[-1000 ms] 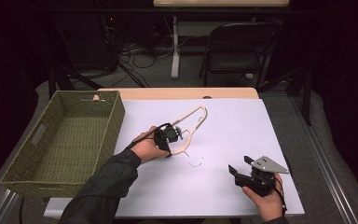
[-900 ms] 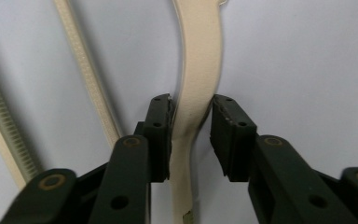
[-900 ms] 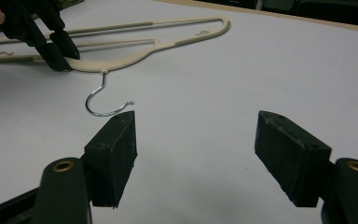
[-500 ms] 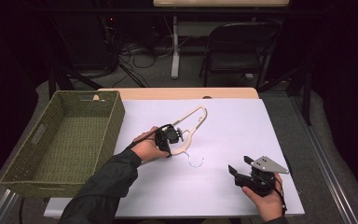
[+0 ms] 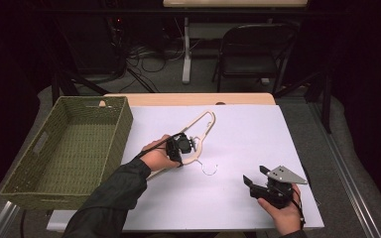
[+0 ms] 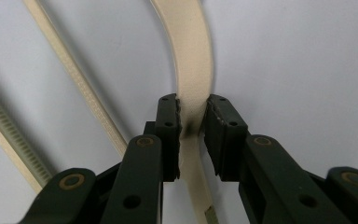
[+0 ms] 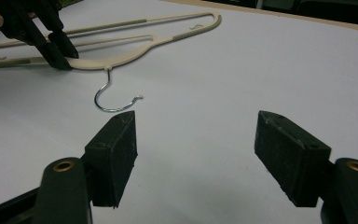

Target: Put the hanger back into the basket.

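A cream plastic hanger [image 5: 206,124] with a metal hook [image 5: 209,168] lies flat on the white table top [image 5: 258,134]. My left gripper [image 5: 192,146] is shut on the hanger's arm close to the neck. In the left gripper view its jaws press both sides of the cream strip [image 6: 191,60], meeting at the left gripper [image 6: 193,116]. My right gripper [image 5: 256,176] is held low near the table's front right, open and holding nothing. In the right gripper view its jaws stand wide apart at the right gripper [image 7: 196,140], facing the hook [image 7: 105,105] and the hanger [image 7: 168,39].
A green woven basket [image 5: 124,124] with nothing in it stands along the table's left side. Behind the table are a dark folding chair [image 5: 253,54] and cables on the floor. White table surface lies between the two grippers.
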The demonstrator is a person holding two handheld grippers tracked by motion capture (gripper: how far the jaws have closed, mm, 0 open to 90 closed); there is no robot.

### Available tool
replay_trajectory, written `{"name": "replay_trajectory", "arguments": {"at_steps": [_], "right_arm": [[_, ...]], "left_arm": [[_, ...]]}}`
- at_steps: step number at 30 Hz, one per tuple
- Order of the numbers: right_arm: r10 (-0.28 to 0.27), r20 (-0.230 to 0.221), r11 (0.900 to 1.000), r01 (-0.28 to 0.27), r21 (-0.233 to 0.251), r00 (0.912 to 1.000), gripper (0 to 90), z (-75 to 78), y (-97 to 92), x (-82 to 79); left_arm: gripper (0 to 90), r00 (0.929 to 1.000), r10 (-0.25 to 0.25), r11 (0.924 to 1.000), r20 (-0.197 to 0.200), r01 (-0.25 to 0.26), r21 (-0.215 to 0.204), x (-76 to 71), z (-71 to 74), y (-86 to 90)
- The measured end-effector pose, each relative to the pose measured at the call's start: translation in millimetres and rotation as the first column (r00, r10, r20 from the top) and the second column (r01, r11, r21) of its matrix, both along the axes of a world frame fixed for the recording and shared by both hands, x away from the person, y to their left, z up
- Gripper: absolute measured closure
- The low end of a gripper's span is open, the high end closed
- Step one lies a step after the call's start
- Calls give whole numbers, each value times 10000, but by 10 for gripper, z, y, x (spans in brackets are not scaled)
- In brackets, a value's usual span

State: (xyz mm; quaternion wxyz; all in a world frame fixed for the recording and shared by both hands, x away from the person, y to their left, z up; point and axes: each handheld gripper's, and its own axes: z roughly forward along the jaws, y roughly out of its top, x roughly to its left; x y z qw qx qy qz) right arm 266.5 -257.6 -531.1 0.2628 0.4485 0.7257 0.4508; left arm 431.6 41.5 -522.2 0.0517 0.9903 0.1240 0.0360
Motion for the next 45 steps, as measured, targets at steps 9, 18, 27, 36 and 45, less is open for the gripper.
{"name": "replay_trajectory", "arguments": {"at_steps": [9, 18, 27, 36, 45], "right_arm": [[-29, 74, 10000, 28, 49, 10000, 296, -7, 1, 6], [-62, 86, 10000, 62, 48, 9999, 296, -10, 5, 8], [-63, 102, 10000, 62, 69, 9999, 296, -14, 3, 11], [-54, 89, 10000, 53, 69, 9999, 296, -13, 7, 9], [-69, 21, 10000, 69, 67, 10000, 296, -11, 5, 7]], "left_arm": [[761, 10000, 44, 9999, 84, -44, 101, -4, 3, -1], [763, 9999, 20, 9998, 163, -23, 195, -8, 18, 0], [764, 9994, 131, 9994, 305, -141, 313, -35, 59, -13], [764, 9983, 225, 9994, 544, -238, 233, -73, 187, 2], [764, 9982, 372, 9993, 467, -376, 62, -106, 304, 39]]}}
